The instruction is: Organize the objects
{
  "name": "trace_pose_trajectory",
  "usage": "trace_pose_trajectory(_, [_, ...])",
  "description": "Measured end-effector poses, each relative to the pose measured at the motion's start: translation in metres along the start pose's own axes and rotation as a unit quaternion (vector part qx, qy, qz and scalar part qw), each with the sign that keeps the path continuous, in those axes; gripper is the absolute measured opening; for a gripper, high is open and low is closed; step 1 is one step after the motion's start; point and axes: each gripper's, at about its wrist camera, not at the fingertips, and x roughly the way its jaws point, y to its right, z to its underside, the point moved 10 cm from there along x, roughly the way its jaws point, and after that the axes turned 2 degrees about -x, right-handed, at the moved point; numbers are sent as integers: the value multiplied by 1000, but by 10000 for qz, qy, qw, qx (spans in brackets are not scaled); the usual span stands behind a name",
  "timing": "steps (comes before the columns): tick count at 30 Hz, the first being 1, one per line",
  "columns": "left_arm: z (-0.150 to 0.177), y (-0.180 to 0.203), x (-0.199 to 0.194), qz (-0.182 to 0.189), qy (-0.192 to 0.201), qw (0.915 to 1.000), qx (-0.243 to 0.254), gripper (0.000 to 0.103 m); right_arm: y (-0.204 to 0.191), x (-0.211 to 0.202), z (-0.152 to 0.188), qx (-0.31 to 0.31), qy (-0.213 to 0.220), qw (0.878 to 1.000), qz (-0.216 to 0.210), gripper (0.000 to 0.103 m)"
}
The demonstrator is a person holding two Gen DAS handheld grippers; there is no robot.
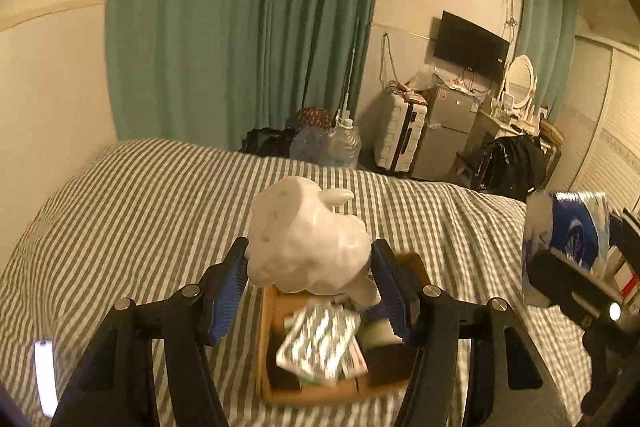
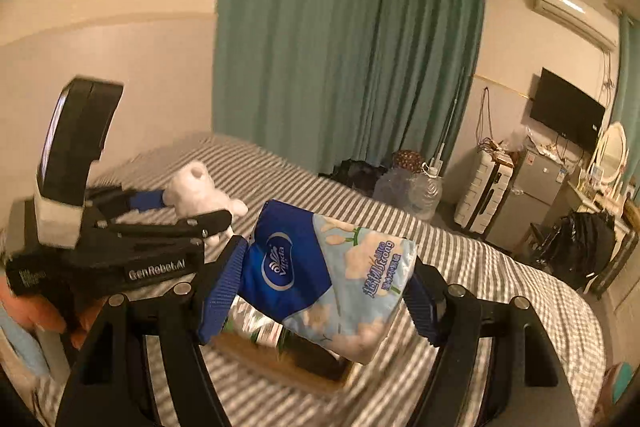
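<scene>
Left wrist: gripper (image 1: pixel 310 277) around white toy (image 1: pixel 306 245).

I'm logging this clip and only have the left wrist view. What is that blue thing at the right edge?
Observer: A blue and white tissue pack, printed Vinda, clamped between the right tongs.
Operator: Where is it hanging?
Observer: Above the cardboard box on the striped bed, partly covering it.
Operator: Does the right view show my white toy?
Observer: Yes, the white plush toy appears from the side in the left tongs, left of the pack.
</scene>
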Motion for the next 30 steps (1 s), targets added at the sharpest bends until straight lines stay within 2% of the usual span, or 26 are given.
trace_pose_trajectory(3, [2,2,42,-23,-158,9997,173,62,12,39,-8,150,-100,9998,-26,72])
trace_pose_trajectory(8, [34,1,107,-41,-622,9972,419,62,27,114,14,412,-577,9975,-67,72])
trace_pose_trajectory(12, [54,-3,135,-20,-784,9953,563,62,26,162,47,487,-988,9938,-146,72])
trace_pose_trajectory(17, [78,0,156,38,-1025,9930,587,62,27,193,84,631,-1360,9884,-258,75])
trace_pose_trajectory(21, [79,6,155,-31,-1046,9923,663,64,30,192,89,746,-1367,9870,-401,77])
trace_pose_trajectory(23, [77,8,146,-92,-1018,9922,711,67,31,187,86,786,-1283,9881,-304,85])
trace_pose_trajectory(25, [70,9,131,-176,-893,9932,721,86,38,174,78,825,-1117,9902,-112,91])
trace_pose_trajectory(27, [57,14,113,-167,-677,9954,663,94,44,159,67,908,-944,9914,-85,93])
trace_pose_trajectory(30, [37,22,81,-128,-403,9971,634,96,53,133,49,1014,-732,9921,-32,95])
